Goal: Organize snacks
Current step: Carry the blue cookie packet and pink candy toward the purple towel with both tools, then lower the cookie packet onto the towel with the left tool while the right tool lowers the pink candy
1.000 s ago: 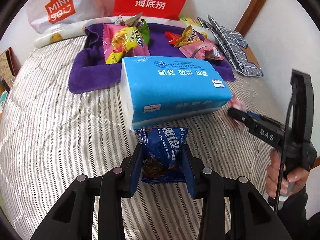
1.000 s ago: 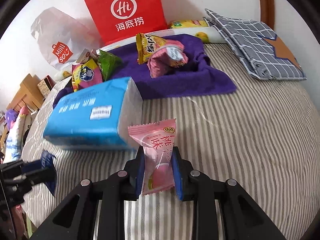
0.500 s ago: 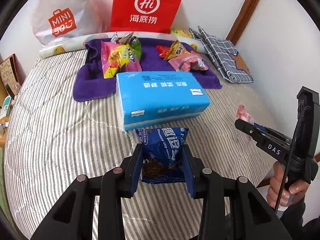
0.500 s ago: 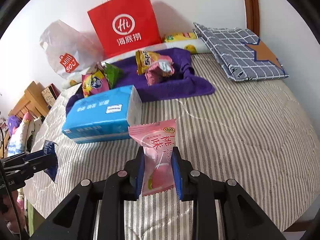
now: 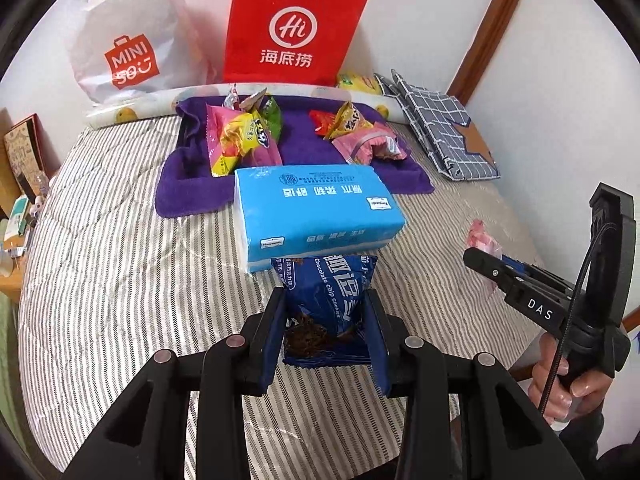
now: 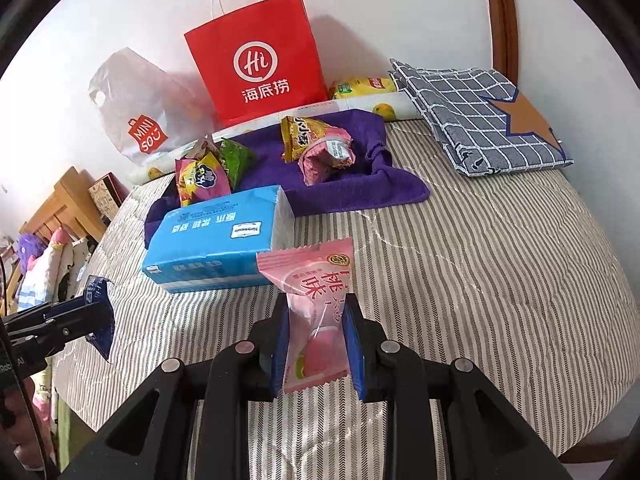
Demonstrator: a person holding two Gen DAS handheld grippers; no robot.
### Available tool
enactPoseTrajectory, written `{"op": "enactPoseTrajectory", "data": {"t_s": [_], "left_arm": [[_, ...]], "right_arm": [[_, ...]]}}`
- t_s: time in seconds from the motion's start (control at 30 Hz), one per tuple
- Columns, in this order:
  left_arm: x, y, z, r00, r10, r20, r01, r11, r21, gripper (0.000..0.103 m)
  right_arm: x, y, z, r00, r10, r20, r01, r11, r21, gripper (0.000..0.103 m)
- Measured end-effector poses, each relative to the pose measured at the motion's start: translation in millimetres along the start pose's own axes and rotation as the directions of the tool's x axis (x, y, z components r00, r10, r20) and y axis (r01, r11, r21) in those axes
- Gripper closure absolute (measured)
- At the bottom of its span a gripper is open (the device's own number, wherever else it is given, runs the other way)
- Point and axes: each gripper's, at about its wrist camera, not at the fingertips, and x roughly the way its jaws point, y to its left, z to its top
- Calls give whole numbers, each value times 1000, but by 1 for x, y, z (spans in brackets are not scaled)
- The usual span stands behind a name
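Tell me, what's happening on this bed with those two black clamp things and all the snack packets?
A person is sorting snacks with a hand-held gripper in each hand. The left gripper is shut on a blue chocolate chip cookie packet, and the right gripper is shut on a pink peach-flavour packet; both are held above the striped bedspread. Beyond them, past a blue tissue pack, other snacks lie in two heaps on a purple towel.

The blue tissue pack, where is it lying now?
In both wrist views the blue tissue pack lies mid-bed on the striped bedcover, its far edge overlapping the purple towel with the snacks, nearer than the red paper bag.
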Motion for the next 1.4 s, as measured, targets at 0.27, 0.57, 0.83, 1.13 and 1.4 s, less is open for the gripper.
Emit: {"op": "enactPoseTrajectory", "data": {"t_s": [0.27, 0.57, 0.83, 1.13, 1.4], "left_arm": [[-8, 4, 6, 1000, -1, 18, 1, 1000, -9, 65], [-16, 2, 24, 999, -16, 47, 16, 1000, -7, 65], [-23, 3, 44, 997, -13, 72, 14, 1000, -6, 65], [-30, 3, 77, 995, -2, 99, 1, 1000, 13, 65], [-36, 15, 107, 991, 26, 128, -29, 999, 25, 65]], "right_arm": [[-8, 9, 9, 1000, -18, 23, 18, 1000, -14, 79], [-17, 16, 28, 998, -25, 49, 26, 999, -27, 79], [-26, 21, 48, 996, -32, 78, 35, 999, -39, 79], [-29, 20, 82, 993, -43, 106, 47, 998, -36, 79], [-27, 25, 109, 991, -50, 125, 56, 997, -44, 79]]}}
